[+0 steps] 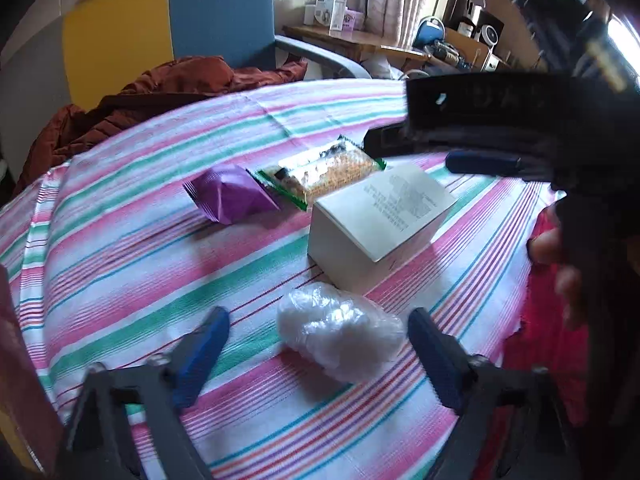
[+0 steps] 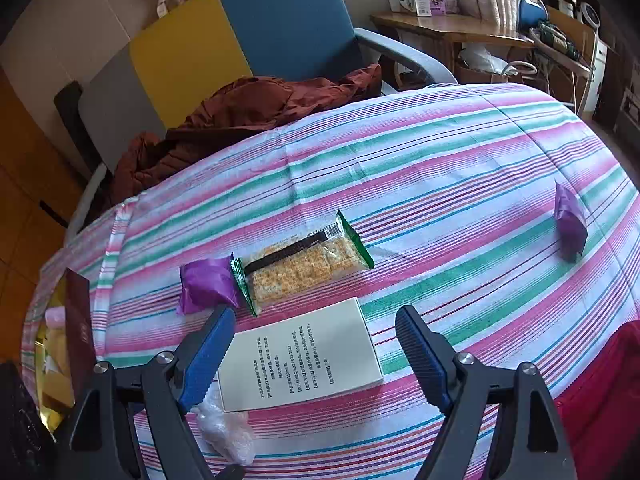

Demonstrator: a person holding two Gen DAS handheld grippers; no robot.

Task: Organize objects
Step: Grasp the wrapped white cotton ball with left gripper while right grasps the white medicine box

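Box (image 2: 300, 356) underside: small unreadable print

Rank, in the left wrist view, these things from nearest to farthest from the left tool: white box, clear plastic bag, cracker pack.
From the left tool:
1. Clear plastic bag, lying between its open blue pads.
2. White box, just beyond the bag, slightly right.
3. Cracker pack, behind the box, beside the purple packet.
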